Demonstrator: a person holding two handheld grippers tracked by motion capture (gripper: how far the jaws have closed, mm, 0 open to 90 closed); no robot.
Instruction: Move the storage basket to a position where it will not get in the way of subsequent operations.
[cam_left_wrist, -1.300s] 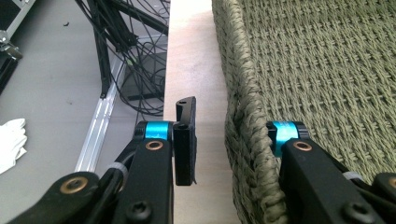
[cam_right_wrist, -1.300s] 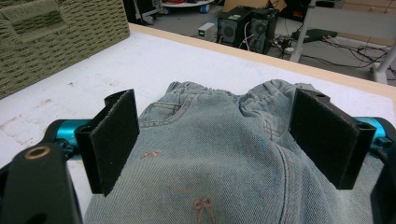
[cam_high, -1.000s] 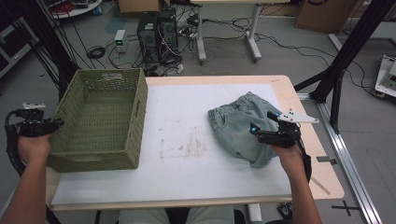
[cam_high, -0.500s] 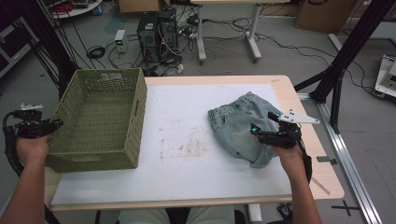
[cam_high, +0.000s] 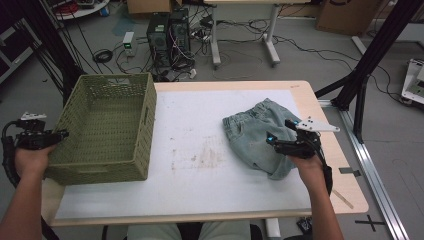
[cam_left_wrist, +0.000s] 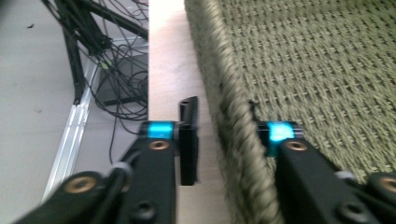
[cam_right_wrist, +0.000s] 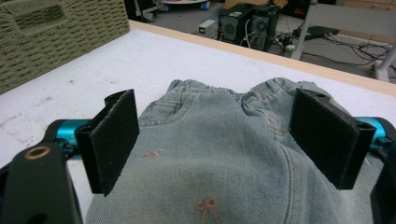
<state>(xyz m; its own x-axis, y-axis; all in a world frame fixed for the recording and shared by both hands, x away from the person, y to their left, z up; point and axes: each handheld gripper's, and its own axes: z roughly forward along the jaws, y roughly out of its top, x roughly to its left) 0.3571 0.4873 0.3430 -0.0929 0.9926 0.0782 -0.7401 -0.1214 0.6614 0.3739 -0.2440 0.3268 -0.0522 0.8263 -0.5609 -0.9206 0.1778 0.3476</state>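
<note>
A green woven basket (cam_high: 100, 165) stands on the left end of the table. My left gripper (cam_high: 59, 135) reaches in from the left and straddles the basket's left wall. In the left gripper view one jaw is outside the braided rim (cam_left_wrist: 238, 140) and the other inside; the jaws have just been closing, with a gap still showing at the outer pad (cam_left_wrist: 189, 140). Pale denim shorts (cam_high: 250, 132) lie crumpled on the right. My right gripper (cam_high: 281, 135) hovers over them, open, its pads (cam_right_wrist: 116, 140) wide apart on either side of the shorts (cam_right_wrist: 219, 158).
A white mat (cam_high: 200, 115) covers most of the wooden table. Computer towers (cam_high: 167, 30) and cables sit on the floor behind it. A black frame post (cam_high: 370, 65) rises at the far right corner. The basket (cam_right_wrist: 51, 32) shows far left in the right gripper view.
</note>
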